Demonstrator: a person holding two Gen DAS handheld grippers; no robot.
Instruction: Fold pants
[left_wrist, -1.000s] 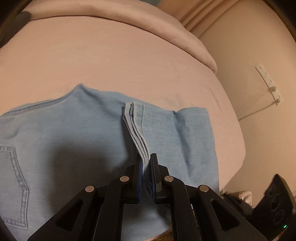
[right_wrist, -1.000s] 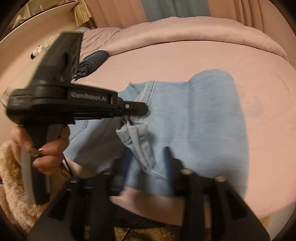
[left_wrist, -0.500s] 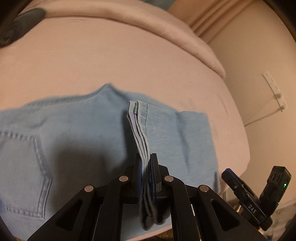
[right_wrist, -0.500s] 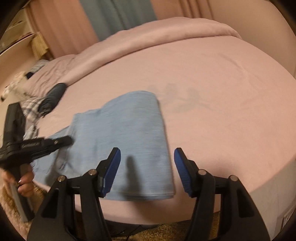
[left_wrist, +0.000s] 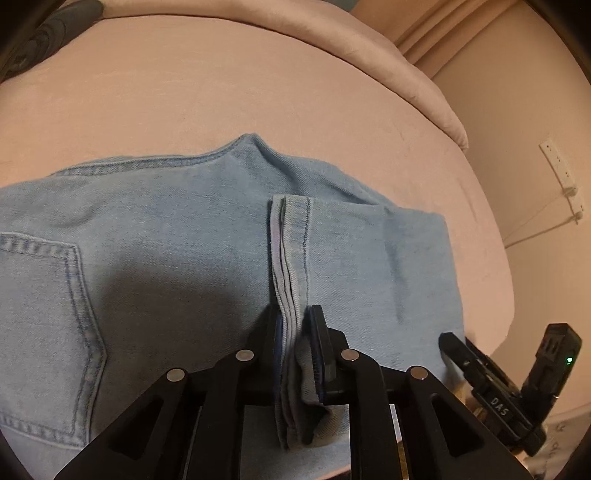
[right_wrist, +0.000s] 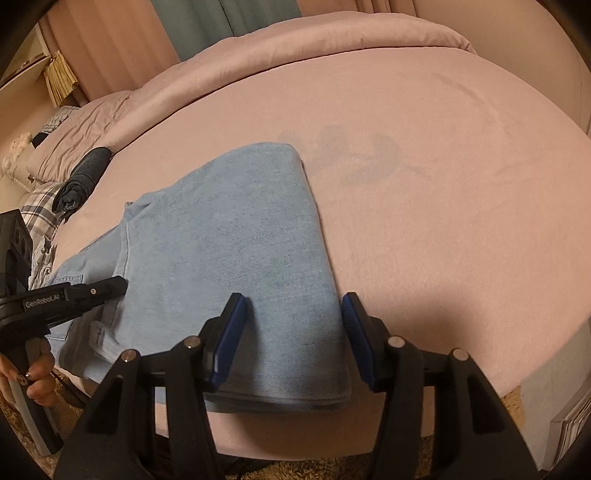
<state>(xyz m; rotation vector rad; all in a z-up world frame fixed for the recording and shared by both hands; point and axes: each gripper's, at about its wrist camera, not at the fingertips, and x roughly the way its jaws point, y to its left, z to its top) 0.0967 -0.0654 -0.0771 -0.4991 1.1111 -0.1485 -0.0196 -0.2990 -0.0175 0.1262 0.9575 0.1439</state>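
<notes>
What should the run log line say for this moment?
left gripper: opening, jeans hem between its pads | right gripper: closing, over folded edge | bed: jeans folded once

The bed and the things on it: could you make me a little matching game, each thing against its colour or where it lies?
Things:
1. bed sheet
2. jeans
3. rolled dark cloth
4. back pocket

Descriptions:
A. light blue, folded, at the near edge of the bed
B. pink, spread over the whole bed
C. outlined in stitching, on the left part of the jeans in the left wrist view
D. dark, beside the pillows at the far left

Pairs: 1-B, 2-A, 3-D, 4-C
</notes>
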